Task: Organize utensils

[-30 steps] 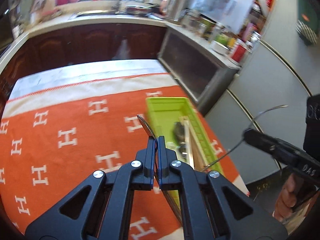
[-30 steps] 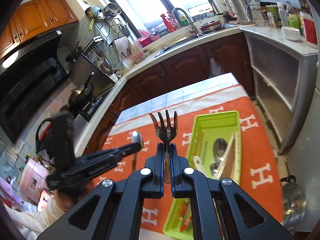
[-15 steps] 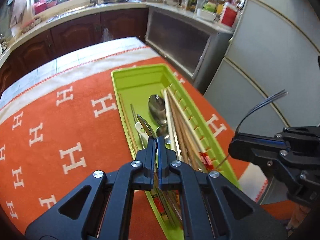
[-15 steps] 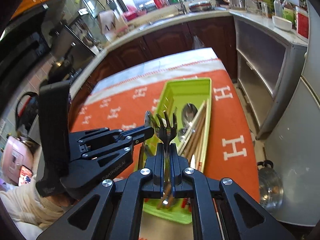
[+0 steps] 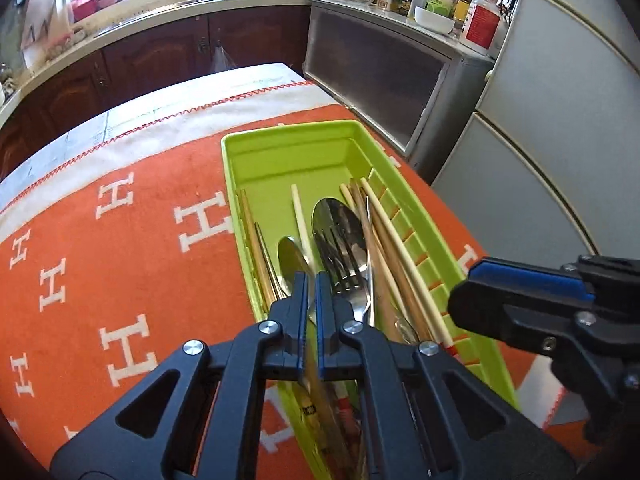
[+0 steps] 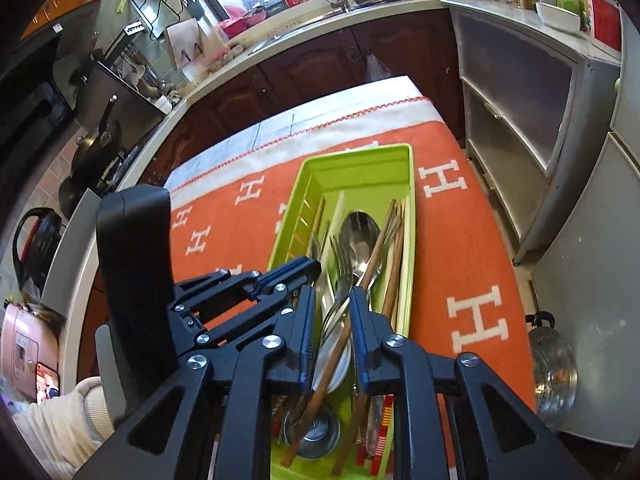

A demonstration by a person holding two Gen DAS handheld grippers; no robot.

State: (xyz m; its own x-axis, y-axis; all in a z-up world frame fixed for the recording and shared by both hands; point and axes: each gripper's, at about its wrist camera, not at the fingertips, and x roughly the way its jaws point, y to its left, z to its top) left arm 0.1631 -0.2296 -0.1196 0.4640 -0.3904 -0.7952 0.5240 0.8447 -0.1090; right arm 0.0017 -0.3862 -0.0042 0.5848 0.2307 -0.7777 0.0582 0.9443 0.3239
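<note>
Both tools over green tray; right tool parted.

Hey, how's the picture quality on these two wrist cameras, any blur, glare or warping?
Left wrist view: fisheye bends the counter edge, corners go black, big spoon mirrors glare, near end of the tray smears. Right wrist view: window blown out white, same curving, tray contents under the right gripper slightly soft.
</note>
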